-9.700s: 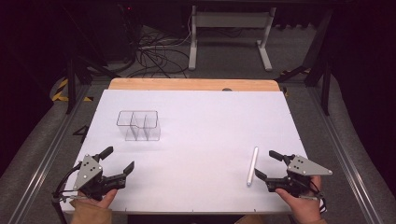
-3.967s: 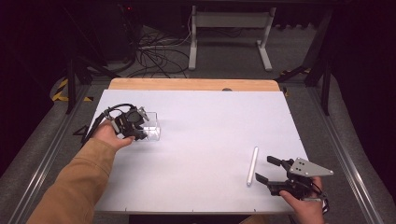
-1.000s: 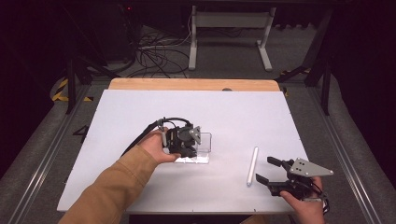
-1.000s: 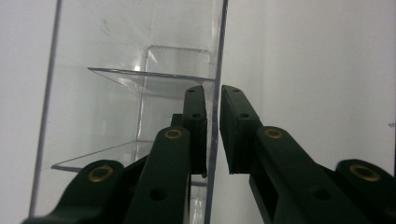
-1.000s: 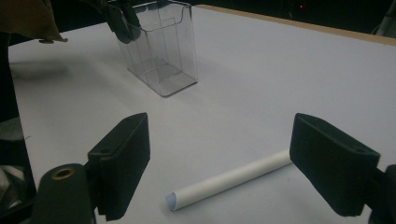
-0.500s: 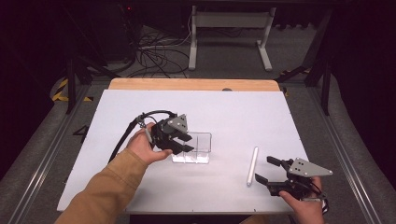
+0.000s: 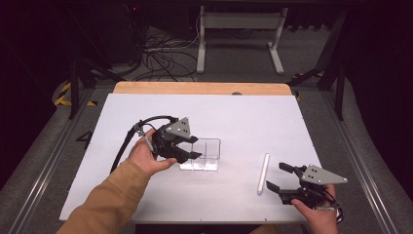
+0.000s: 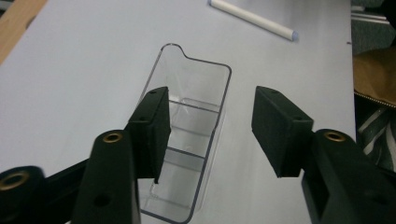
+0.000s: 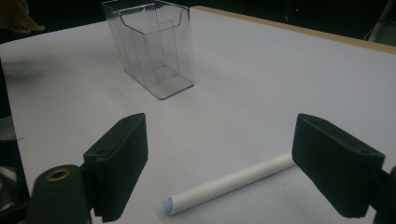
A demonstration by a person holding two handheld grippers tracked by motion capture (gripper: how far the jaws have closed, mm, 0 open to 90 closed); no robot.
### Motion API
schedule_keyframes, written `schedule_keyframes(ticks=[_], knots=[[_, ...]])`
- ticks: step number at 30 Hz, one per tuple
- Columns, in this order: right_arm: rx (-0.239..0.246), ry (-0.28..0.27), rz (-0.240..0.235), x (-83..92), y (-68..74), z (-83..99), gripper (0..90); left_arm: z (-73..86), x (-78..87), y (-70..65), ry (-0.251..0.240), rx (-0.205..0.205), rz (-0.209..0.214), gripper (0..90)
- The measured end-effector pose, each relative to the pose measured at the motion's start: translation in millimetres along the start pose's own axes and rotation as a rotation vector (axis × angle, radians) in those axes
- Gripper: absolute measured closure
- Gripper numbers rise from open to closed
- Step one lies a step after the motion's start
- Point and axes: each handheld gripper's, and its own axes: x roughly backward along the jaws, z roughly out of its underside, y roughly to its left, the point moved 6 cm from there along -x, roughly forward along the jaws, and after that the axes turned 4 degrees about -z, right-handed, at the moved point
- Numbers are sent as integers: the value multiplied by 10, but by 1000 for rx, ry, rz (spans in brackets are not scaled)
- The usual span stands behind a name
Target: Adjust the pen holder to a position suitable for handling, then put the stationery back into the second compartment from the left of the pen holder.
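Observation:
A clear plastic box [image 7: 207, 155] with inner dividers stands on the white table top [image 7: 253, 117] near the middle. My left gripper [image 7: 198, 147] hovers at its left end, and its jaws have just been opening. In the left gripper view the box [image 8: 196, 88] lies below the open left gripper [image 8: 212, 133], whose pads are clear of its walls. A white tube [image 7: 263, 173] lies to the right of the box. My right gripper [image 7: 275, 175] stands open just beside the tube [image 9: 229, 184], which lies low between the jaws of the right gripper [image 9: 229, 163], untouched.
A wooden strip [image 7: 195, 87] borders the table's far edge. Behind it, cables [image 7: 160, 53] and a metal stand [image 7: 238, 34] sit on the dark floor. The left gripper's cable [image 7: 129, 139] loops over the table at the left.
The left gripper's jaws have opened and let go of the clear box, and the hand has drawn back left and upward. The box stays standing. The right gripper has not moved.

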Motion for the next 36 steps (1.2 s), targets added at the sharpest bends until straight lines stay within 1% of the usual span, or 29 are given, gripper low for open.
schedule_keyframes(ticks=[3, 6, 7, 8, 9, 11, 13, 14, 17, 19, 20, 21, 23, 24, 26, 27, 28, 30, 32, 33, 34, 36], knots=[[1, -2, 4, 2, -7, -9, 168, 28, 93, -11, -50, 29, -22, 381], [8, -6, 10, 6, -11, -21, 150, 95, 194, -17, -90, 59, -64, 309], [10, -8, 11, 8, -11, -26, 143, 135, 238, -27, -108, 73, -85, 295], [14, -13, 5, 11, -5, -36, 140, 164, 268, -29, -117, 71, -104, 290], [16, -15, 6, 15, -2, -40, 140, 200, 303, -41, -127, 78, -120, 290], [27, -22, 9, 20, 2, -50, 139, 270, 371, -57, -141, 92, -131, 279], [28, -23, 11, 17, -1, -51, 133, 331, 443, -83, -173, 114, -143, 263], [30, -23, 14, 15, -4, -51, 129, 373, 490, -98, -190, 125, -161, 251], [33, -24, 16, 19, -3, -62, 118, 478, 589, -129, -255, 166, -183, 225], [38, -23, 16, 20, -9, -72, 106, 563, 653, -142, -305, 208, -189, 217], [35, -23, 17, 19, -13, -77, 100, 619, 685, -155, -334, 234, -186, 212], [29, -24, 17, 19, -16, -84, 97, 666, 709, -163, -353, 250, -186, 210], [24, -28, 23, 25, -21, -94, 97, 753, 741, -182, -376, 279, -194, 207], [23, -30, 27, 31, -23, -101, 97, 802, 755, -191, -383, 290, -206, 201], [19, -36, 36, 40, -33, -115, 88, 901, 783, -210, -403, 315, -239, 188], [19, -36, 37, 42, -35, -119, 84, 949, 799, -221, -420, 332, -254, 182], [18, -38, 40, 45, -38, -124, 82, 1008, 822, -227, -442, 347, -287, 181], [14, -38, 39, 40, -39, -130, 80, 1086, 852, -234, -469, 368, -337, 164], [15, -33, 39, 29, -35, -129, 79, 1159, 870, -248, -498, 386, -379, 141], [17, -32, 40, 23, -33, -128, 79, 1195, 874, -253, -508, 385, -405, 121], [19, -29, 38, 19, -29, -128, 80, 1230, 872, -262, -512, 387, -421, 111], [25, -28, 42, 17, -27, -130, 79, 1306, 853, -269, -503, 394, -444, 97]])
